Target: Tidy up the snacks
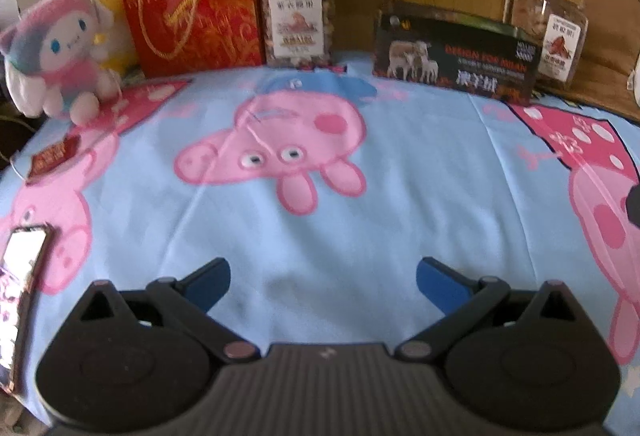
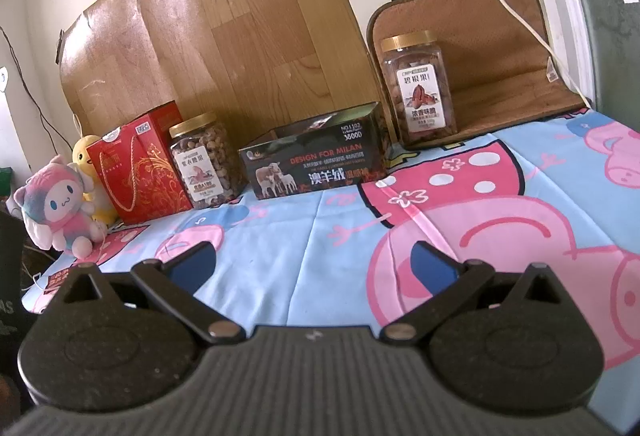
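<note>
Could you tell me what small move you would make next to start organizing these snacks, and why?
Probably move the right gripper forward toward the right jar. Both grippers are open and empty above the sheet, and that jar stands apart on the brown mat, away from the left jar beside the red bag.

Left gripper and right gripper both gape wide, apparently holding nothing.

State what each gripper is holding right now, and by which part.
Nothing is held. The left gripper and right gripper both hover over the cartoon sheet with jaws spread and empty.
</note>
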